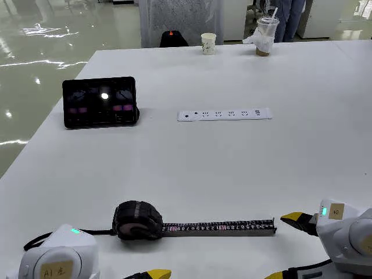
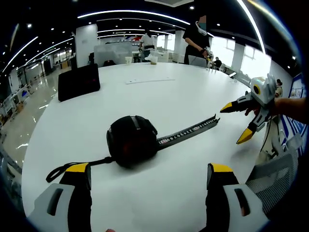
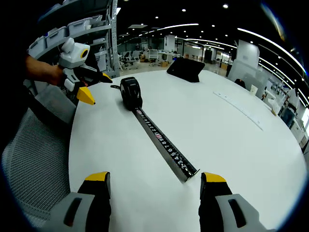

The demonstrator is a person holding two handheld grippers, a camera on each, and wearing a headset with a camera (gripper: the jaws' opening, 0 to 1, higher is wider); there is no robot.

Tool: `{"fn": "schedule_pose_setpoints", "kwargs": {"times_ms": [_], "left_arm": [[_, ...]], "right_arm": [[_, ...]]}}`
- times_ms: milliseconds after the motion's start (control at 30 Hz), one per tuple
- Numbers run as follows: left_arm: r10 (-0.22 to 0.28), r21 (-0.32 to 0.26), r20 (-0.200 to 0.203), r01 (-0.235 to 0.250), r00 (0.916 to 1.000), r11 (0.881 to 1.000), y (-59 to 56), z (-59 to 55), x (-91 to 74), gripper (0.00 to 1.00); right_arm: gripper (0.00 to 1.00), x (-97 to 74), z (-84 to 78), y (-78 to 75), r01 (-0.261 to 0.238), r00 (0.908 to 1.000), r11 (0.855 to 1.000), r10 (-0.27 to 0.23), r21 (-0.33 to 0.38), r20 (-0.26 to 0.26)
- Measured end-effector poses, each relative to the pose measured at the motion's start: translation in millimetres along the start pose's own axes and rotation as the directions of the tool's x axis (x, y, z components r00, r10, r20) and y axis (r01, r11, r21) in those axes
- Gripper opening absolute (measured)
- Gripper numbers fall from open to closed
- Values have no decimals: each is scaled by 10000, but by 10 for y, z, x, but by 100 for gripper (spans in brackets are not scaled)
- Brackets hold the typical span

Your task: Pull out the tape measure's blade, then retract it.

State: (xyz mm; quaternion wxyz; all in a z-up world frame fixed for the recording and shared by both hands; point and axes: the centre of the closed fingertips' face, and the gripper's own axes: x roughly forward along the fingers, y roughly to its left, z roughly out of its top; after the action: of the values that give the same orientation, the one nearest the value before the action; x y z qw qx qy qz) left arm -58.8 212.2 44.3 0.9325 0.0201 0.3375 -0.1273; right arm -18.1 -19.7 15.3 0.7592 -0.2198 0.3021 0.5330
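Judging by the tape measure (image 1: 137, 220) lying on the desk (image 1: 232, 157) with its blade (image 1: 220, 227) drawn out flat, you have the pull done and the retract left to do. Your left hand-held gripper (image 2: 148, 170) sits just short of the case, jaws wide apart, gripping nothing. Your right hand-held gripper (image 3: 154, 177) faces the blade's hooked end, near it but apart, jaws likewise spread wide and empty.

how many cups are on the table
2. A small paper cup stands at the far edge of the table, and a clear plastic cup stands to its right along the same edge. Others could sit beyond the frame.
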Motion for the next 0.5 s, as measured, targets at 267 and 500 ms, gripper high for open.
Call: {"fn": "schedule_pose_setpoints", "kwargs": {"times_ms": [267,500], "left_arm": [[130,-245,65,-128,9999,9996,56,38,58,95],[202,-469,89,-198,9998,9987,82,69,99,91]], "right_arm": [[70,45,19,-103,-28,10000,9994,26,-334,-38],[63,91,9,-140,-151,9998,9979,141,-638,-156]]}}
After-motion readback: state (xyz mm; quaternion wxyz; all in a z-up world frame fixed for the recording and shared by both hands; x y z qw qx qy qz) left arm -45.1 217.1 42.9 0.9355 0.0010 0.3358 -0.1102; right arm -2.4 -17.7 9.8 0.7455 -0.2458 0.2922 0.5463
